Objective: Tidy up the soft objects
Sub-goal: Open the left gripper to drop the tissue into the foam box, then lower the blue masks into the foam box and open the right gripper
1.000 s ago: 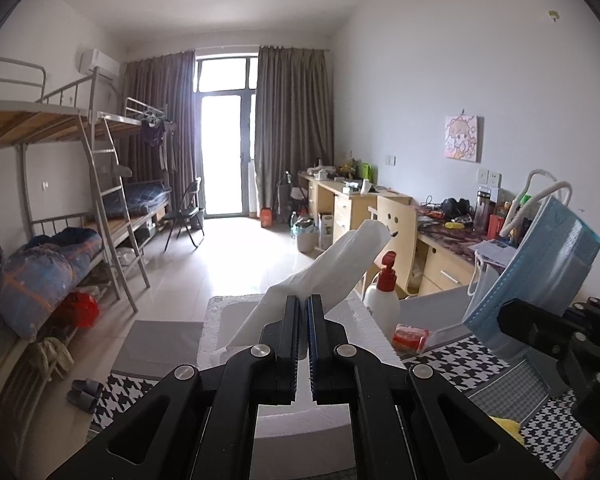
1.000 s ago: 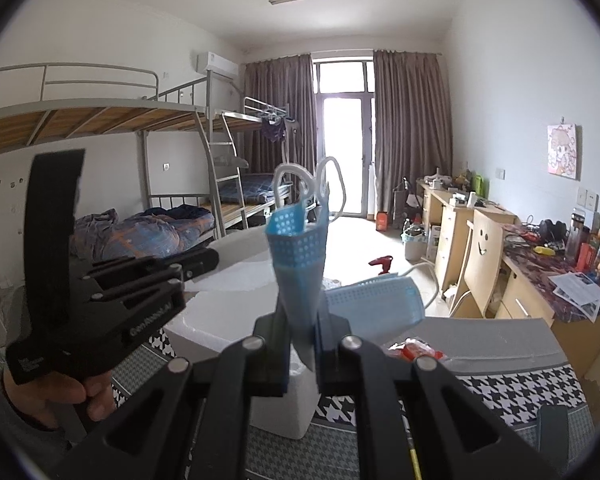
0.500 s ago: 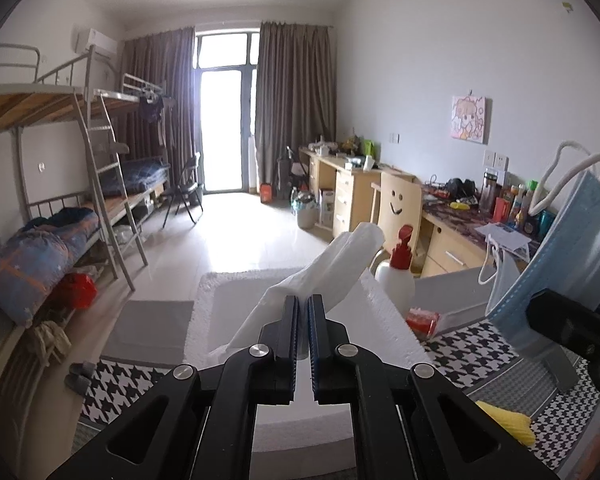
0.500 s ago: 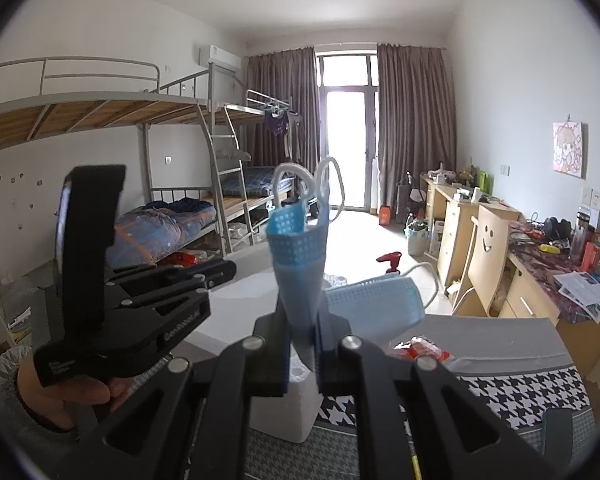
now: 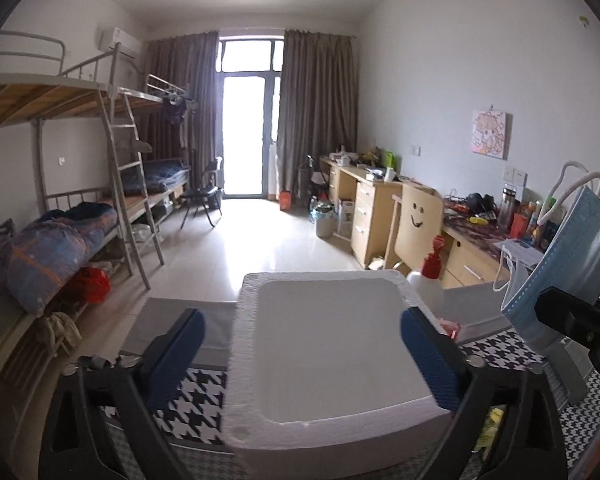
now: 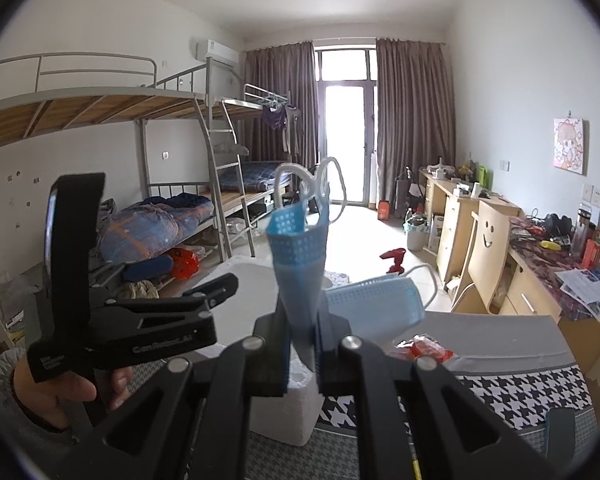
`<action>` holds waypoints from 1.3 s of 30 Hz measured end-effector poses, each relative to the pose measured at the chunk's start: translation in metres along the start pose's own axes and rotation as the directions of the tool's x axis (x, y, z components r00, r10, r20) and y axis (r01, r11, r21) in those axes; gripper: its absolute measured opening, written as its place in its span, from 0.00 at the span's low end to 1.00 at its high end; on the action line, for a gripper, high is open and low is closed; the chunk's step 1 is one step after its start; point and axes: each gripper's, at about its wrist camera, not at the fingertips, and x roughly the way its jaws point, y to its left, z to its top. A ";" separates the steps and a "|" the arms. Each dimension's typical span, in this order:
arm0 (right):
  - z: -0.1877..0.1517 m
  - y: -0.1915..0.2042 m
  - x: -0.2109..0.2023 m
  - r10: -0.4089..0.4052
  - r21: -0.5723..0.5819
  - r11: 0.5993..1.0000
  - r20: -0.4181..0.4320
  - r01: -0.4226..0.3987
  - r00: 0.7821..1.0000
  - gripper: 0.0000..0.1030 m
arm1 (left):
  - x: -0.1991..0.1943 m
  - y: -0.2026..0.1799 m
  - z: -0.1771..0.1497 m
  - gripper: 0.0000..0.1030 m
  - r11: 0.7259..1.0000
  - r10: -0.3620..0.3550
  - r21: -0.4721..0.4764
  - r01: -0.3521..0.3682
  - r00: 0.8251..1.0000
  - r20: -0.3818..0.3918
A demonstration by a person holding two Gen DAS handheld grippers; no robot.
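So my left gripper (image 5: 302, 344) has just swung its jaws all the way apart, and there's nothing between the blue pads (image 5: 176, 354) except the view down into the white styrofoam box (image 5: 324, 356) sitting right below them. Through the left camera the box looks bare white inside, and I can't make out anything lying in it from this angle. It sits on the black-and-white houndstooth cloth (image 5: 188, 398) that covers the table.

My right gripper (image 6: 302, 344) is clamped tight on a folded light-blue surgical face mask (image 6: 300, 264), which stands straight up out of the jaws with its white ear loops (image 6: 312, 184) curling at the top. The left camera catches the same mask from the side at its right edge, plus a bit of the right gripper's black body under it.

Stuff only the right camera shows: a second light-blue mask (image 6: 374, 304) sticking out sideways just behind the held one, a crinkly red packet (image 6: 422, 350) on the grey part of the table, and the person's hand (image 6: 64, 390) wrapped around the left gripper's black handle. From there I only get one corner of the styrofoam box.

Only the left camera shows the white spray bottle with the red trigger top (image 5: 430, 276) standing just behind the box's far right corner.
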 end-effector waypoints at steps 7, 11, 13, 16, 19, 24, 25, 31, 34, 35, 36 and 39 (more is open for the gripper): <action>0.002 0.005 0.005 0.012 -0.009 1.000 -0.002 -0.012 1.000 0.12 | -0.008 0.010 0.001 0.99 0.999 0.033 0.012 -0.034 0.999 0.020; 0.004 0.010 0.008 0.022 -0.017 1.000 -0.002 -0.022 1.000 0.12 | -0.012 0.018 0.000 0.99 0.999 0.046 0.004 -0.046 0.999 0.026; 0.005 0.010 0.010 0.028 -0.022 0.999 -0.001 -0.028 1.000 0.12 | -0.014 0.021 -0.001 0.99 0.999 0.053 0.007 -0.054 0.998 0.032; 0.007 0.015 0.011 0.038 -0.029 0.999 0.002 -0.038 0.999 0.12 | -0.018 0.026 -0.002 0.99 0.998 0.063 0.000 -0.063 0.997 0.043; 0.008 0.020 0.013 0.045 -0.040 0.998 0.006 -0.045 0.999 0.12 | -0.022 0.032 -0.003 0.99 0.997 0.072 -0.010 -0.072 0.996 0.053; 0.008 0.023 0.018 0.057 -0.046 0.997 -0.003 -0.057 0.998 0.12 | -0.025 0.037 -0.008 0.99 0.997 0.083 -0.012 -0.082 0.995 0.058; 0.007 0.022 0.019 0.062 -0.048 0.997 -0.006 -0.062 0.998 0.12 | -0.025 0.039 -0.009 0.99 0.996 0.086 -0.013 -0.085 0.995 0.059; 0.008 0.023 0.027 0.077 -0.053 0.996 -0.023 -0.078 0.997 0.12 | -0.028 0.045 -0.019 0.99 0.995 0.102 -0.012 -0.101 0.993 0.057; 0.009 0.023 0.030 0.083 -0.053 0.995 -0.025 -0.085 0.996 0.12 | -0.029 0.046 -0.023 0.99 0.995 0.100 -0.011 -0.100 0.994 0.044; 0.010 0.026 0.031 0.085 -0.052 0.995 -0.025 -0.087 0.996 0.12 | -0.030 0.046 -0.025 0.99 0.995 0.100 -0.011 -0.100 0.994 0.043; 0.011 0.026 0.032 0.090 -0.051 0.994 -0.027 -0.092 0.996 0.12 | -0.031 0.046 -0.025 0.99 0.995 0.101 -0.009 -0.100 0.994 0.044; 0.011 0.026 0.036 0.102 -0.049 0.993 -0.037 -0.104 0.994 0.12 | -0.034 0.046 -0.027 0.99 0.995 0.101 -0.014 -0.101 0.994 0.051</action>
